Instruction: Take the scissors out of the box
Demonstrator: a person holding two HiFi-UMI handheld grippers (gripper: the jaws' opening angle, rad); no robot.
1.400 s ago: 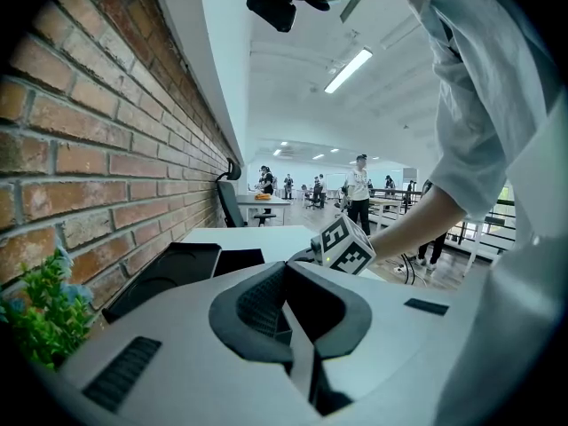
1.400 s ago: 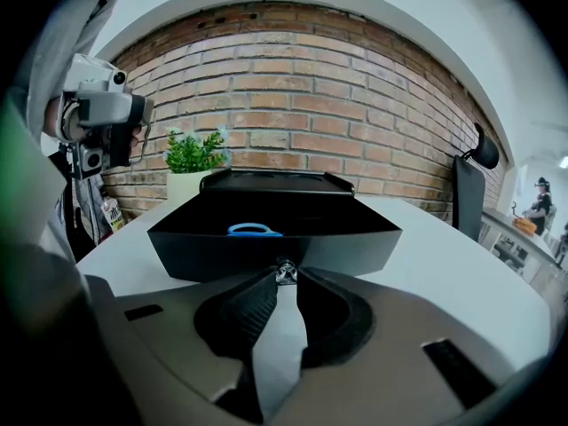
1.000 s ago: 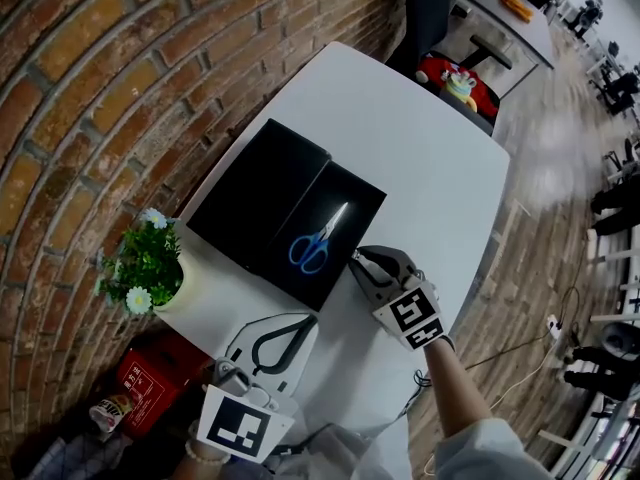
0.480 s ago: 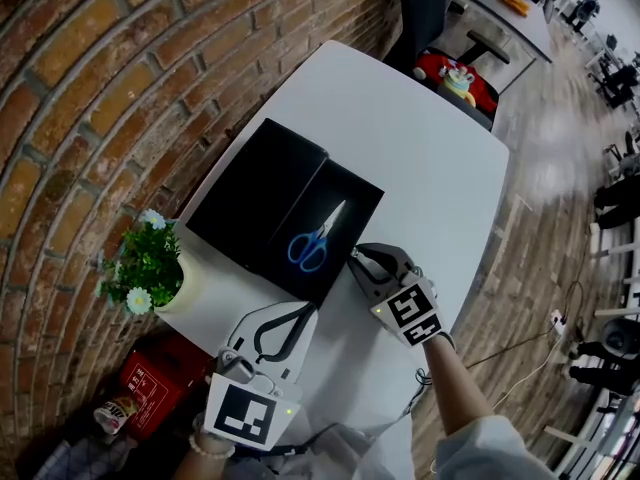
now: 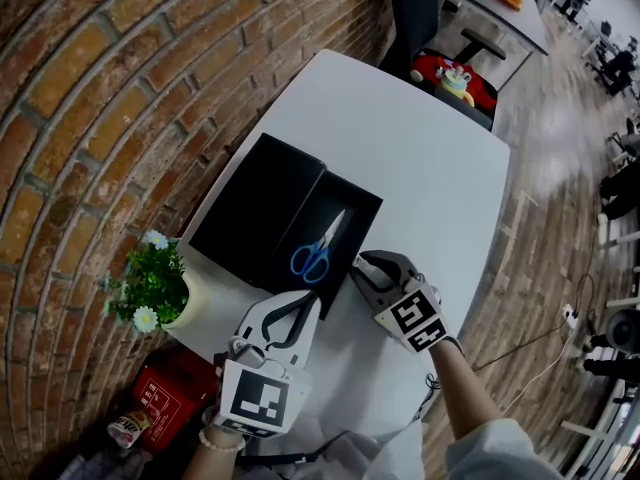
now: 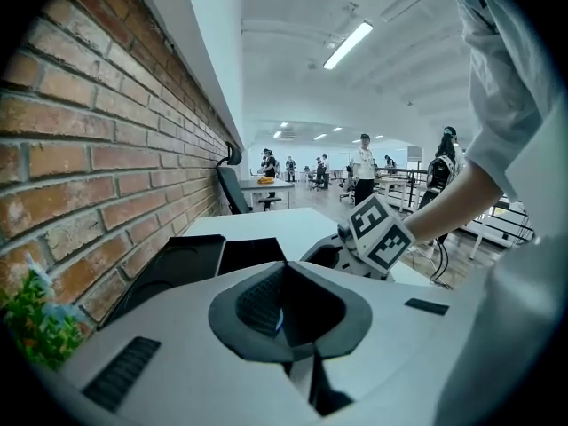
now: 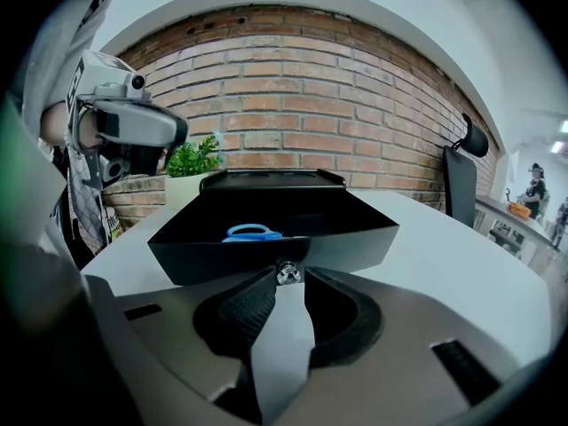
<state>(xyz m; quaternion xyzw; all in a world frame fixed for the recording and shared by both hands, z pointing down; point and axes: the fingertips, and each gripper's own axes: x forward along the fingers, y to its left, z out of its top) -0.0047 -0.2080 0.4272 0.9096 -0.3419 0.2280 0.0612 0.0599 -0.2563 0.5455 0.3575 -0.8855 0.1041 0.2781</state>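
Inside the box (image 5: 362,220), scissors (image 5: 322,244) lie lengthwise (blades far, handles near).

The head view looks steeply down from well above the table (image 5: 420,138), taking in its whole top. The left gripper view sits low over the table's near end and faces along the wall (image 5: 100,118). The right gripper view sits low, close to the box (image 5: 270,208), facing the wall. All three share the box. The head and left gripper views share the right gripper (image 5: 357,264).
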